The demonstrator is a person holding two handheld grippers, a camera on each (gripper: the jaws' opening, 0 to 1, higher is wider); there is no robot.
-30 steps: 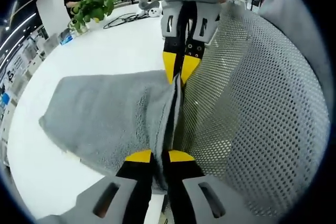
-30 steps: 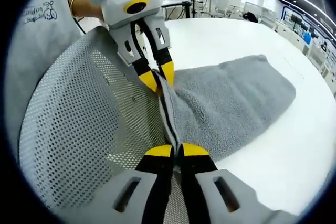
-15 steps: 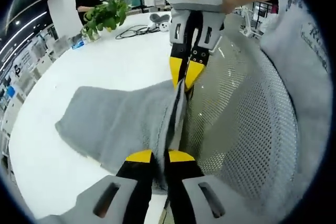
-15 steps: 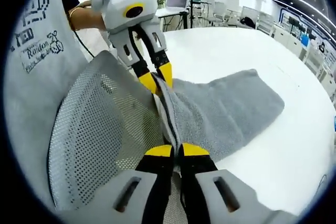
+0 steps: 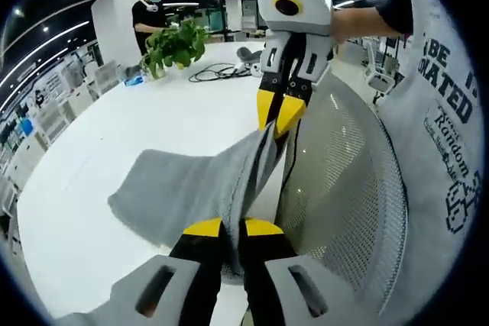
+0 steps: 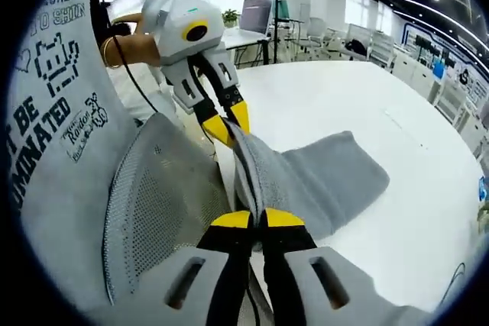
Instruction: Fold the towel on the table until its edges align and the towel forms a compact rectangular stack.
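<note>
Towel (image 5: pixel 183 196) edge pinched between both hand-held grippers

1. One grey towel (image 5: pixel 183 196), draped over the white tabletop (image 5: pixel 114 127).
2. Two grippers: left gripper (image 5: pixel 232 228); right gripper (image 6: pixel 256 220).
3. One mesh chair back (image 5: pixel 336 204).
4. One potted plant (image 5: pixel 177 43) near the tabletop's far edge.
5. One cable coil (image 5: pixel 218 74).
6. One bystander (image 5: pixel 155 7).

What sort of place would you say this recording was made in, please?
Most likely an open-plan office or lab: a large white table carries the grey towel, a potted plant and cables, with desks holding monitors and ceiling strip lights behind.
</note>
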